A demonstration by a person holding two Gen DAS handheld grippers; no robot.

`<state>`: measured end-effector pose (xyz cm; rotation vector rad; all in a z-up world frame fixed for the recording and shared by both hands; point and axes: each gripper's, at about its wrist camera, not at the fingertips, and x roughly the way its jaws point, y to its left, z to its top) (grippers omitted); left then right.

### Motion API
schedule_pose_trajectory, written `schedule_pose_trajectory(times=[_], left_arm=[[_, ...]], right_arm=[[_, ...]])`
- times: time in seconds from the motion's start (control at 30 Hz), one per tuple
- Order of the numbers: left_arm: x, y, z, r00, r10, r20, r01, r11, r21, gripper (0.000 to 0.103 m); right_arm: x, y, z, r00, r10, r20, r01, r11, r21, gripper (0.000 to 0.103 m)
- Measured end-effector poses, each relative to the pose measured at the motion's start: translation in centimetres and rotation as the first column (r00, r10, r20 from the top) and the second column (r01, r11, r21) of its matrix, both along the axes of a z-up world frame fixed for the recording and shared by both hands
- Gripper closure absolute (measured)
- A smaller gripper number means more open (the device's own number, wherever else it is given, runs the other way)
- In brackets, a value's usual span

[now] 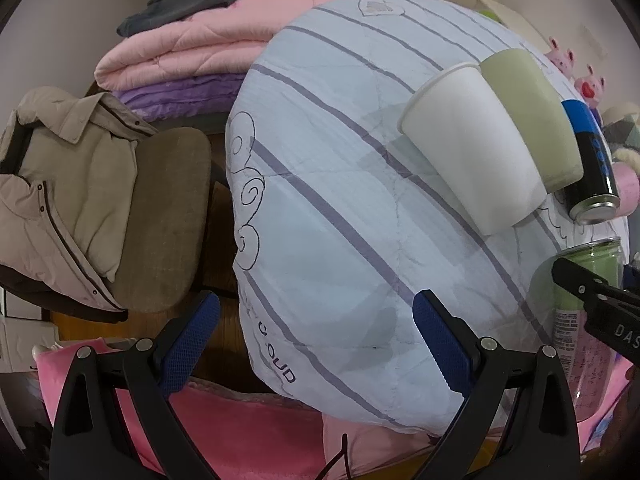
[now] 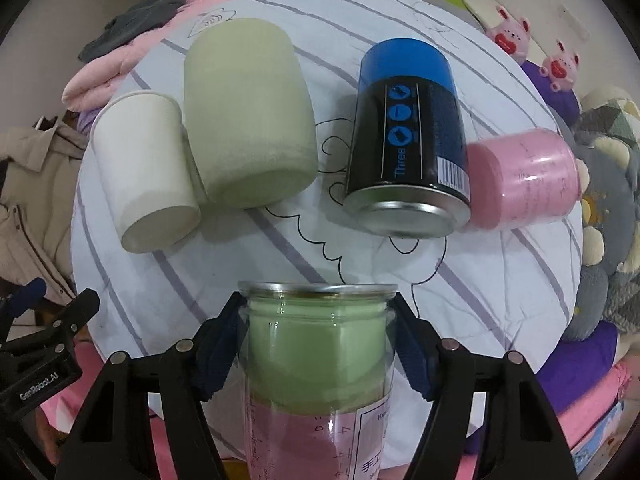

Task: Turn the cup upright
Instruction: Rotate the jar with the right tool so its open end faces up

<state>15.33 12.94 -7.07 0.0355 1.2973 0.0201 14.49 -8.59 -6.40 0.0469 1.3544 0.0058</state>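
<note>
My right gripper is shut on a clear cup with a green inside, its metal-rimmed end pointing away from me over the striped quilt. The same cup shows at the right edge of the left wrist view, with a right finger on it. My left gripper is open and empty over the quilt's near edge. A white paper cup and an olive-green cup stand upside down side by side on the quilt; both also show in the left wrist view, white and olive.
A black and blue can and a pink cup stand on the quilt to the right. Folded pink blankets lie behind. A chair with a beige jacket stands at the left. Plush toys sit at the far right.
</note>
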Motion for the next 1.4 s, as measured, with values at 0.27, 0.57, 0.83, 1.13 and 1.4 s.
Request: schedule_pose_trajectory(times=[0.27,0.57,0.83,1.13,1.4], left_arm=[[-0.4,-0.1,0.2,1.000,0.010,0.003,-0.010,1.000,0.001,0.005],[-0.6,-1.1,0.8,1.000,-0.005,0.013,0.005,1.000,-0.003,0.005],[-0.9,-1.8,1.9,0.999,-0.012,0.044,0.012,1.000,0.005,0.005],[-1.4,-2.1,2.8,0.998,-0.002,0.061,0.001,1.000,0.013,0.005],[-2.1,-2.2,3.3,0.997,0.008,0.074,-0.009,1.000,0.017,0.005]], right_arm=[[0.4,-0.5,0.4,1.000,0.012,0.009,-0.012,1.000,0.023,0.032],[-0.1,-1.0,2.7,0.996,-0.002,0.095,0.000,1.000,0.021,0.032],[-0.3,-2.0,5.2,0.979,-0.009,0.204,0.007,1.000,0.008,0.032],[-0.9,-2.0,7.2,0.946,-0.006,0.323,-0.004,1.000,0.030,0.032],[-1.4,-1.5,6.7,0.945,0.032,0.326,-0.035,0.999,0.004,0.032]])
